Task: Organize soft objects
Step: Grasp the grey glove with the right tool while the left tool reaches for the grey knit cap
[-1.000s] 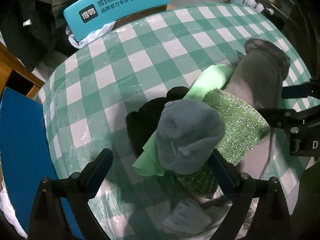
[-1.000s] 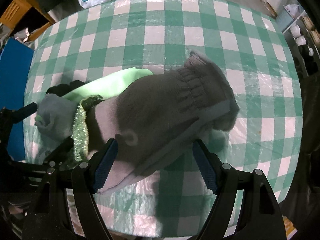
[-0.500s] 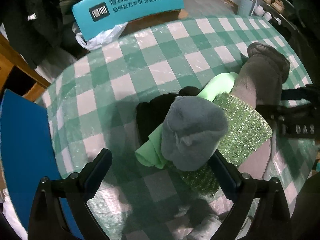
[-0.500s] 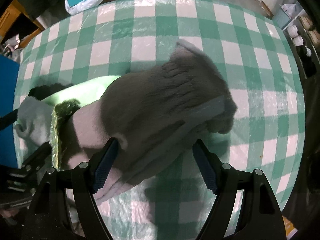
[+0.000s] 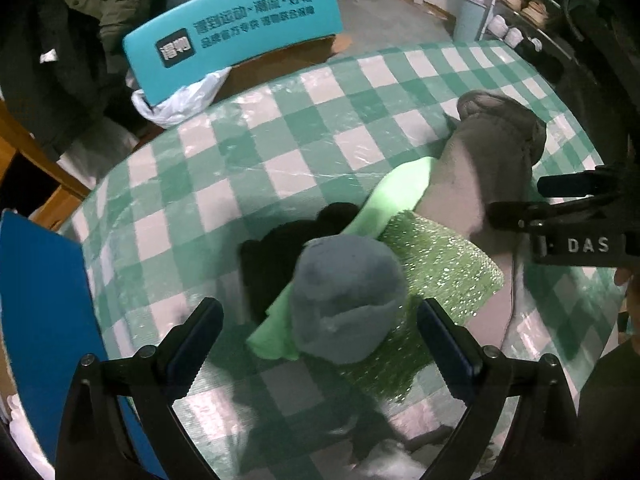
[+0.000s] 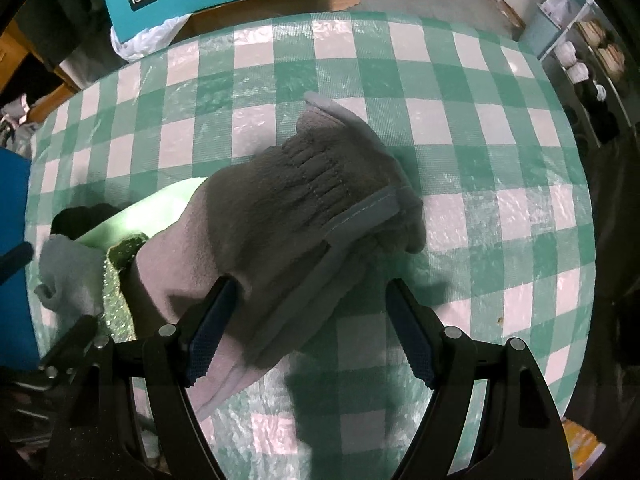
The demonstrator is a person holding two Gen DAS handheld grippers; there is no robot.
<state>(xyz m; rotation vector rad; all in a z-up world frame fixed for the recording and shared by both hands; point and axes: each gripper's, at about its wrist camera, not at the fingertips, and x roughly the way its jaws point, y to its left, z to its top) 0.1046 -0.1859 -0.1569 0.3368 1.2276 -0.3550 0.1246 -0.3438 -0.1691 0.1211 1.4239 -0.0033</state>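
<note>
Beside the fuzzy grey glove [image 6: 280, 216], mid-frame, a glittery green cloth [image 5: 440, 280] bears a blue-grey felt lump [image 5: 344, 300]. Both the left gripper [image 5: 320, 344] and right gripper [image 6: 308, 328] gape, grasping nothing.

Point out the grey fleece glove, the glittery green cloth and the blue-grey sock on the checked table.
grey fleece glove [image 6: 304, 200], right wrist view, on its ribbed cuff.
glittery green cloth [image 5: 444, 276], left wrist view, on its sparkly middle.
blue-grey sock [image 5: 344, 296], left wrist view, on its rounded top.
</note>
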